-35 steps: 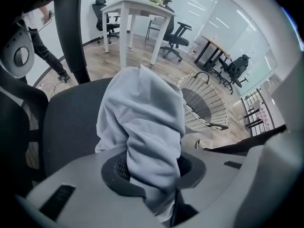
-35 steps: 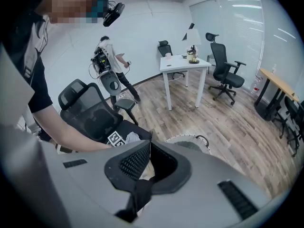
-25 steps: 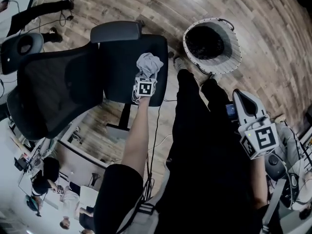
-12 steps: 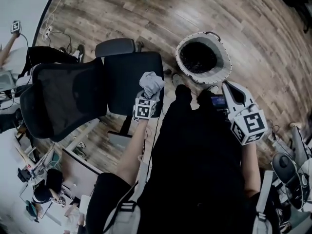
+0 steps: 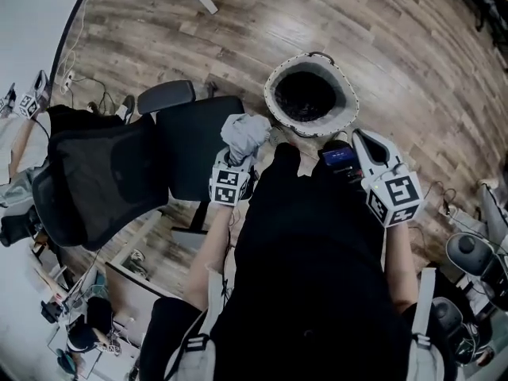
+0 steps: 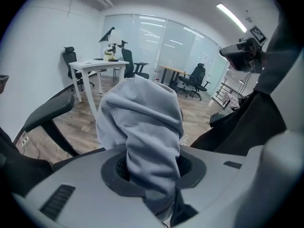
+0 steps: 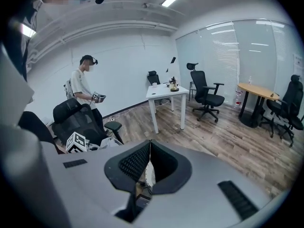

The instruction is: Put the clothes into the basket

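Note:
A crumpled grey cloth [image 5: 244, 132] hangs in the air between the black chair seat [image 5: 194, 145] and the basket, with my left gripper [image 5: 240, 155] shut on it. In the left gripper view the grey cloth [image 6: 142, 122] bulges up out of the left gripper [image 6: 152, 167] and hides its fingertips. The round white woven basket [image 5: 347, 117] with a dark inside stands on the wooden floor just beyond the cloth. My right gripper [image 5: 361, 140] hovers by the basket's near right rim. Seen in its own view, the right gripper [image 7: 150, 163] has its pads together with nothing between them.
A black office chair with a mesh backrest [image 5: 103, 173] stands at the left. My own dark-trousered legs [image 5: 309, 244] fill the lower middle. Another person [image 7: 84, 91] stands beyond the chair holding grippers. A white table [image 7: 166, 91] and more chairs stand farther off.
The left gripper has lifted the grey cloth off the chair seat and carried it toward the basket. The right gripper has moved closer to the basket's rim.

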Demonstrator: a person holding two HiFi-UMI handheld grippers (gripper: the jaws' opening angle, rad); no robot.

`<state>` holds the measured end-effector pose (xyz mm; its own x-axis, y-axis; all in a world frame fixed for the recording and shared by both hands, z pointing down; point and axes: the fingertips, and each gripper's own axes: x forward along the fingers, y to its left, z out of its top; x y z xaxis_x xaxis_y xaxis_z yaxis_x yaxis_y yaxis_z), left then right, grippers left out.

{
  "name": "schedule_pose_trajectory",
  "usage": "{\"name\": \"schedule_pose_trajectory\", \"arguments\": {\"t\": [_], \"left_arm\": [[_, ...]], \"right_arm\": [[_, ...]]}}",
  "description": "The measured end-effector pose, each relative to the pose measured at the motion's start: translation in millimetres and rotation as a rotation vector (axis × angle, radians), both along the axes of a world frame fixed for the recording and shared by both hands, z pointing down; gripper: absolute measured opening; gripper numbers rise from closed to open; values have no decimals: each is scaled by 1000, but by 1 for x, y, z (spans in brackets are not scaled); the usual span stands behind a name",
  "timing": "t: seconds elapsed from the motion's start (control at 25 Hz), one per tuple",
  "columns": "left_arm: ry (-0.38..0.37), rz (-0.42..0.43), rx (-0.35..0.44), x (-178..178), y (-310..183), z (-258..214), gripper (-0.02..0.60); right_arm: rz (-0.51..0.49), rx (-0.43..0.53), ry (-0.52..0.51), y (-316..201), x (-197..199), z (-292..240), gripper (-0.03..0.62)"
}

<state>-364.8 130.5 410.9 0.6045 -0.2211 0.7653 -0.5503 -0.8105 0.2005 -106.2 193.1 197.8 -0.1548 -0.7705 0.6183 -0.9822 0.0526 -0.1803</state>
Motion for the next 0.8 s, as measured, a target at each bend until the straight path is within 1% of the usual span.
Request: {"name": "schedule_pose_trajectory", "arguments": {"t": [0.16,0.24,0.32,0.44,0.64,0.8], "left_arm": [[-21,77,25,29,1,-6,134],[-22,95,36,49,-1,-9,134],[-20,95,46,73,-3,-13,135],[-20,66,51,106,-5,-17,135],[5,-42,12,161,-2,-29,135],[-20,-88,-12,205,5,-26,135]], "right_arm": [[49,6,-9,8,29,2,17],[53,11,-14,7,46,2,17],[35,17,-21,3,62,3,17],[-16,20,-29,-2,81,6,17],[-89,19,-58,-10,131,4,17],[-147,15,-86,-20,177,10,17]]}}
